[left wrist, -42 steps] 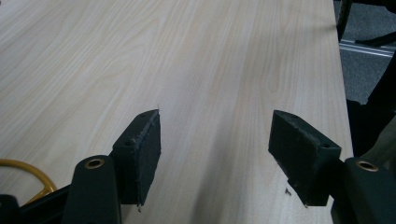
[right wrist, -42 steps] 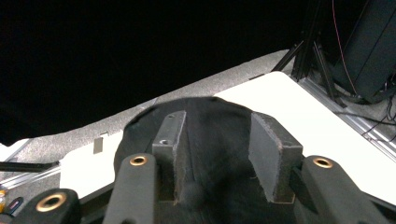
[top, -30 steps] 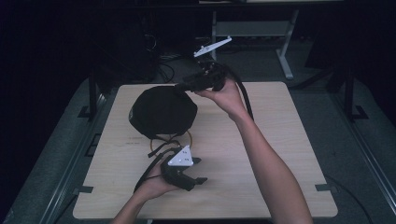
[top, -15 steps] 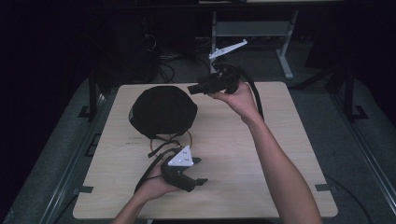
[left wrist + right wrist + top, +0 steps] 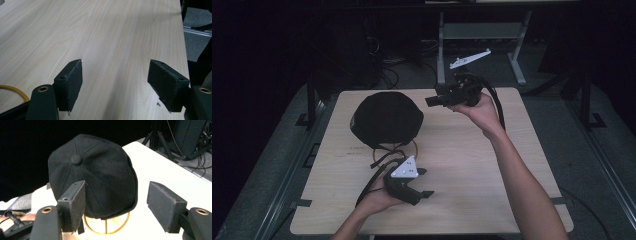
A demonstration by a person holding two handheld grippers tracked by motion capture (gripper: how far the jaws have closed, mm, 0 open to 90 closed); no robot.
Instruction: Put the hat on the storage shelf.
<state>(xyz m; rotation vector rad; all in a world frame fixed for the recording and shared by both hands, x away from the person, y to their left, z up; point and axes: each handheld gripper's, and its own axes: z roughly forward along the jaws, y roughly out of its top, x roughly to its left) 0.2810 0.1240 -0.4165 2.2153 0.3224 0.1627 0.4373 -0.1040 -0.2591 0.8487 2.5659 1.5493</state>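
A black cap [image 5: 386, 119] sits on a yellow wire ring [image 5: 107, 223] at the far left part of the pale wood table [image 5: 462, 165], its crown button showing in the right gripper view. The ring peeks out under the cap's near edge; whether it is a stand or a loose hoop is hard to tell.

The right gripper [image 5: 432, 101] is held above the far edge of the table, aimed at the cap, its jaws spread wide with nothing between them. The left gripper [image 5: 426, 182] rests low near the front of the table (grey plate uppermost), jaws likewise apart over bare wood grain.

Around the table the room is dark: grey floor, black cables, and a metal stand frame [image 5: 477, 35] behind.
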